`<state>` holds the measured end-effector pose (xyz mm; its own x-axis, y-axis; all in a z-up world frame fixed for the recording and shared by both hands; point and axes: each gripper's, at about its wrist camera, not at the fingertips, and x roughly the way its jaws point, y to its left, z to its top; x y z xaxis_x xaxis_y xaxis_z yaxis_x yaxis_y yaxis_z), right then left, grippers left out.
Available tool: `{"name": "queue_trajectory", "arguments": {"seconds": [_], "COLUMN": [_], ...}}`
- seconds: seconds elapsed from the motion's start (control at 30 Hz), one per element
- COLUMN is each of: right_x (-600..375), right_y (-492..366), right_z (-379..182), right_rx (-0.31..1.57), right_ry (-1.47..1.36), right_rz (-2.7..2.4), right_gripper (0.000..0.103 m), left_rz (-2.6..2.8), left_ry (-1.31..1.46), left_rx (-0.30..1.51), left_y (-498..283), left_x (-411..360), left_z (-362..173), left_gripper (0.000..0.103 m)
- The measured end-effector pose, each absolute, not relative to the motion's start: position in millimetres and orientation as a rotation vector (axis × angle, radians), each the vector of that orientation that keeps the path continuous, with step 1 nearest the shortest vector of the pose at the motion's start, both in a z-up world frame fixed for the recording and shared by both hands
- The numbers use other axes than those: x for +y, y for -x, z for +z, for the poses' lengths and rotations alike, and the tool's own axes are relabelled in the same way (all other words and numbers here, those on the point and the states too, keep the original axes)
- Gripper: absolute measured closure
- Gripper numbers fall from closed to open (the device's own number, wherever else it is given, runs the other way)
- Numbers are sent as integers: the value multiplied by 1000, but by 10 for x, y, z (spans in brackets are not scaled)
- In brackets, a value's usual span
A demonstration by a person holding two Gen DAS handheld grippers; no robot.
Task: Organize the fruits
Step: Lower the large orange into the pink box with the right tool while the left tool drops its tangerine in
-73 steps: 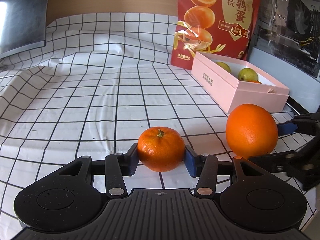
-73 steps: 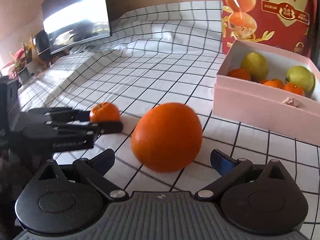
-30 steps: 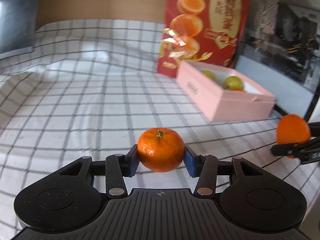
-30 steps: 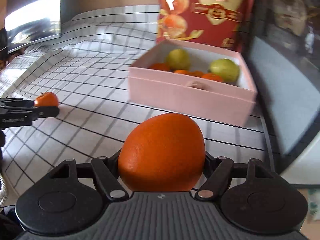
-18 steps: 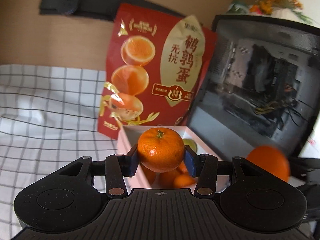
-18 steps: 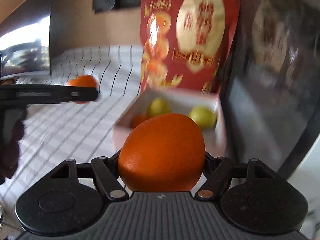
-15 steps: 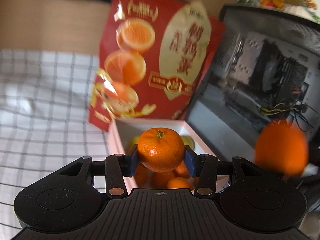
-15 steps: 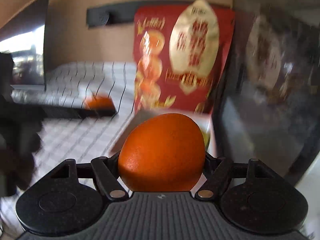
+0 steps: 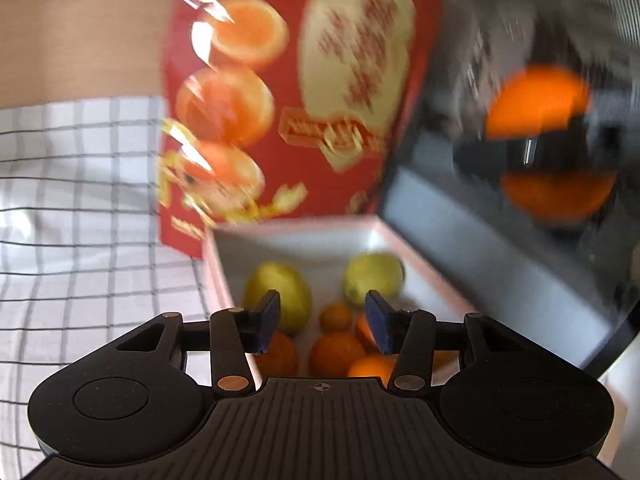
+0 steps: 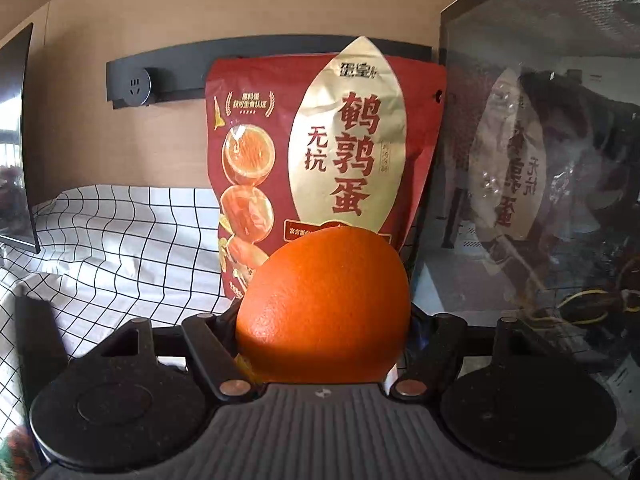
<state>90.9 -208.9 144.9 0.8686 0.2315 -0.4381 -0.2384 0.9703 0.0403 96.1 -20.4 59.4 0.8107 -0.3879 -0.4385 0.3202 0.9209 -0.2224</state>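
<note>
**Left Claw Emptied Over Box; Right Claw Still Loaded**

The pink box (image 9: 424, 284) now fills the lower centre of the left wrist view; a second ago it stood well off across the checked cloth (image 9: 80, 216). The left gripper (image 9: 322, 320) hangs above the box's open top. Half a second ago a mandarin sat clamped between its blue pads; now the jaws stand partly apart with nothing between them. Several small orange fruits (image 9: 338, 350) lie in the box directly below, beside two yellow-green fruits (image 9: 374, 278). Judgement: the mandarin has been dropped in, so one fruit is stowed.

The right gripper (image 10: 322, 344) remains clamped on the large orange (image 10: 324, 308), raised in front of the red snack bag (image 10: 320, 152). In the left wrist view this orange (image 9: 540, 100) shows blurred at upper right, higher than the box and off to its side. Judgement: it is next for placement.

Limits of observation:
- Which orange fruit in the box is the released mandarin cannot be told.
- The left wrist view is motion-blurred; bag print and the right gripper's outline are unreadable there.
- The box is hidden behind the large orange in the right wrist view.
- The near wall of the box is covered by the left gripper body.
</note>
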Motion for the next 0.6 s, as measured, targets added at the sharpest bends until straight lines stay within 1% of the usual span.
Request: {"name": "queue_trajectory", "arguments": {"seconds": [0.17, 0.33, 0.43, 0.6], "right_x": [-2024, -1753, -1599, -1441], "right_y": [-998, -1369, -1697, -2175], "right_z": [1421, 1254, 1048, 546], "right_rx": [503, 608, 662, 786], "right_ry": [-15, -59, -81, -101], "right_rz": [279, 284, 255, 160], "right_gripper": [29, 29, 29, 29], "left_rz": [-307, -309, -331, -337], "left_ry": [224, 246, 240, 219], "left_rx": [419, 404, 424, 440], "left_y": [-797, -722, -682, -620], "left_x": [211, 400, 458, 538], "left_z": [774, 805, 762, 668], "left_gripper": [52, 52, 52, 52]}}
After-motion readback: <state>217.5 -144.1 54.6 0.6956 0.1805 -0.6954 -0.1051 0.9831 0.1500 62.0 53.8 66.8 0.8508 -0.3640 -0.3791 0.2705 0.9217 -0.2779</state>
